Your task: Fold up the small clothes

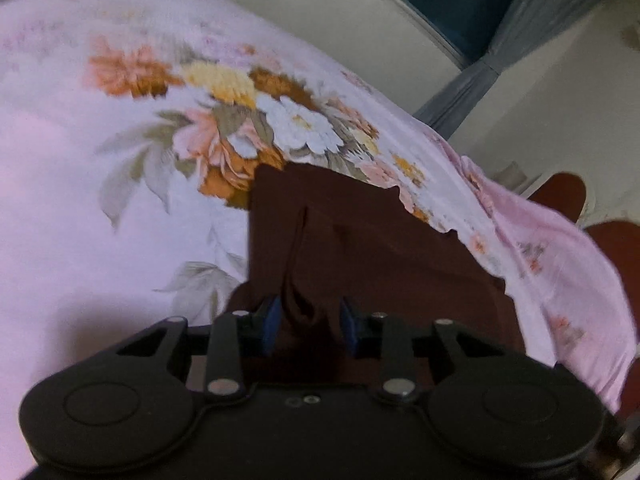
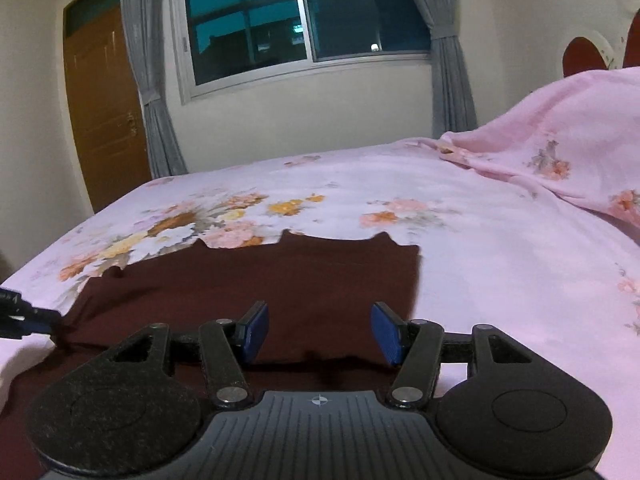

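A dark maroon garment (image 2: pixel 248 280) lies spread on the pink floral bedsheet (image 2: pixel 480 264). It also shows in the left wrist view (image 1: pixel 360 248), where a raised fold of it stands between my left gripper's (image 1: pixel 308 322) blue pads (image 1: pixel 270 320). The pads stand apart around the fold; I cannot tell whether they pinch it. My right gripper (image 2: pixel 320 330) is open, low over the garment's near edge, with nothing between its pads. The left gripper's tip (image 2: pixel 28 318) shows at the garment's left edge in the right wrist view.
A pink floral pillow (image 2: pixel 560 152) lies at the bed's far right by a dark red headboard (image 2: pixel 582 54). Beyond the bed are a window (image 2: pixel 296 20) with grey curtains and a wooden door (image 2: pixel 106 108).
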The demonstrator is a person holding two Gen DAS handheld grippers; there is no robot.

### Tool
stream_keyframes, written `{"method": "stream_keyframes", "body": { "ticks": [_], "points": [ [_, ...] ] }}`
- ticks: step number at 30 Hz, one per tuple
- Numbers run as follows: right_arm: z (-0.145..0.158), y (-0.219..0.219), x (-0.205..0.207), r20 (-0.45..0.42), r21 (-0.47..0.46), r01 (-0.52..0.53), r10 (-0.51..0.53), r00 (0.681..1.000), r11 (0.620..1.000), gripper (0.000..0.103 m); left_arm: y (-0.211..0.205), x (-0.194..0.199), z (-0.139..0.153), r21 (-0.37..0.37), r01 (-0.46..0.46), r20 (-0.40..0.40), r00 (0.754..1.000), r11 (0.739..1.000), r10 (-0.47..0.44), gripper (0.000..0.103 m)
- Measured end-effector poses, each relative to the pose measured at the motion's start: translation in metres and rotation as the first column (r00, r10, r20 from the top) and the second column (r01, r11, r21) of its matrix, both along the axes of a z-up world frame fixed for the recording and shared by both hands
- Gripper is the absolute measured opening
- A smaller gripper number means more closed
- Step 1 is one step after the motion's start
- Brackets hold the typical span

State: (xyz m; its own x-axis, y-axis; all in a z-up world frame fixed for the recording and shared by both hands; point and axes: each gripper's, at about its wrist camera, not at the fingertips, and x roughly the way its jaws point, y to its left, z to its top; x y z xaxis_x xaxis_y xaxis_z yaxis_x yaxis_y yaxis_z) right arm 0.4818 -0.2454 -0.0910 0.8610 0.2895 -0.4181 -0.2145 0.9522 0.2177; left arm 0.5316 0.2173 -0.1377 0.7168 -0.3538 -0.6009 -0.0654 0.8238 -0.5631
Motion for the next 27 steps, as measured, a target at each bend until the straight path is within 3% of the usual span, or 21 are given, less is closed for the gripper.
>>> {"method": "stream_keyframes", "body": {
  "ticks": [2,5,8,15,16,17,21,26,27],
  "points": [
    [-0.003,-0.007,0.0,-0.003,0.007,0.004,-0.004,1.0,1.0,0.057,0.001,0.005,-0.002,-0.03,0.003,-0.008,1.0,1.0,-0.003,0.028],
    [-0.008,-0.016,0.003,-0.007,0.031,0.015,-0.015,1.0,0.999,0.057,-0.001,0.013,-0.002,0.013,-0.007,-0.02,1.0,1.0,0.007,0.028],
    [-0.012,-0.02,0.006,-0.014,0.043,0.019,-0.018,1.0,0.999,0.057,0.005,0.022,-0.005,-0.015,-0.011,-0.023,1.0,1.0,0.011,0.028],
    [-0.016,-0.024,0.023,-0.035,0.031,0.067,-0.066,0.997,0.997,0.057,0.016,0.041,-0.027,-0.15,-0.002,-0.027,1.0,0.989,-0.002,0.027],
    [-0.017,-0.023,0.029,-0.041,0.022,0.069,-0.068,0.997,0.997,0.057,0.018,0.043,-0.029,-0.174,-0.013,-0.02,1.0,0.985,0.01,0.017],
    [-0.018,-0.021,0.034,-0.05,0.014,0.069,-0.069,0.996,0.997,0.057,0.018,0.044,-0.029,-0.174,-0.025,-0.014,1.0,0.984,0.023,0.007],
    [-0.041,-0.008,0.064,-0.2,-0.133,0.095,-0.12,0.972,0.987,0.057,0.011,0.024,-0.02,-0.14,-0.064,0.117,0.99,0.988,0.08,0.004],
    [-0.048,-0.015,0.064,-0.2,-0.122,0.085,-0.109,0.974,0.989,0.057,0.016,0.011,-0.03,-0.085,-0.13,0.12,0.983,0.988,0.14,0.007],
    [-0.044,-0.021,0.063,-0.175,-0.083,0.092,-0.106,0.979,0.992,0.057,0.017,0.012,-0.029,-0.077,-0.132,0.119,0.983,0.988,0.141,0.016]
  ]
}}
